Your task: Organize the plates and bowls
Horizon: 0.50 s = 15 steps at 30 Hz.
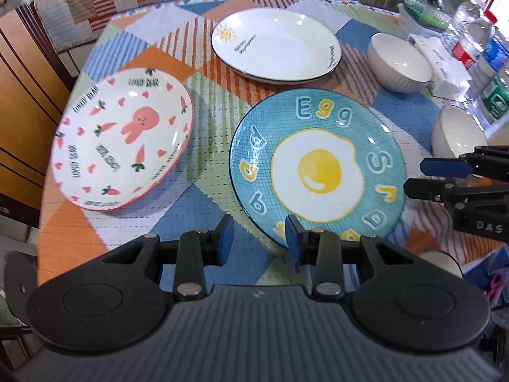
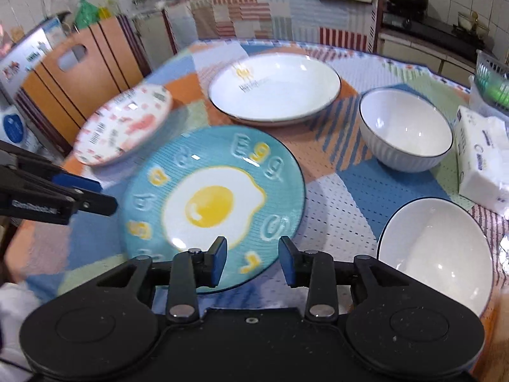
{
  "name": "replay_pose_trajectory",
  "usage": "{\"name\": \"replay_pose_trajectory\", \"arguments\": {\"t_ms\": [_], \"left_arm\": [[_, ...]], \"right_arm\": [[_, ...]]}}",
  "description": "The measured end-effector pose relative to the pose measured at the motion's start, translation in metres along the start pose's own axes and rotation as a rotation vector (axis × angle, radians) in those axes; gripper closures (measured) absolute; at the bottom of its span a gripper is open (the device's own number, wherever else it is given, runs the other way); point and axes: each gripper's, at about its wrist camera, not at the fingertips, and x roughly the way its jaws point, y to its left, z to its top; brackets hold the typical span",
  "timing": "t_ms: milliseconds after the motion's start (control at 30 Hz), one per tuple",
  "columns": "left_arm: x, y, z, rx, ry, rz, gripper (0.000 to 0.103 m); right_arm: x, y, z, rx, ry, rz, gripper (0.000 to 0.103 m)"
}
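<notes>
A blue egg plate lies near the table's front. A pink rabbit plate lies to its left, a white sun plate behind it. Two white bowls stand on the right, one farther back and one nearer. My left gripper is open and empty over the egg plate's near left rim. My right gripper is open and empty over the egg plate's near right rim; it also shows in the left wrist view.
The table has a patchwork cloth. A tissue pack and water bottles stand at the right edge. A wooden chair back stands at the left. A green basket is at the far right.
</notes>
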Motion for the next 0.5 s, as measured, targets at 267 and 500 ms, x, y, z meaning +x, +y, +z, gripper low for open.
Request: {"name": "replay_pose_trajectory", "arguments": {"t_ms": [267, 500], "left_arm": [[-0.052, -0.006, -0.015, 0.051, -0.045, 0.027, 0.068], [-0.087, 0.002, -0.031, 0.037, -0.078, 0.058, 0.065]], "right_arm": [[-0.055, 0.031, 0.003, -0.04, -0.076, 0.058, 0.057], [-0.091, 0.054, 0.005, -0.087, -0.125, 0.111, 0.049]]}}
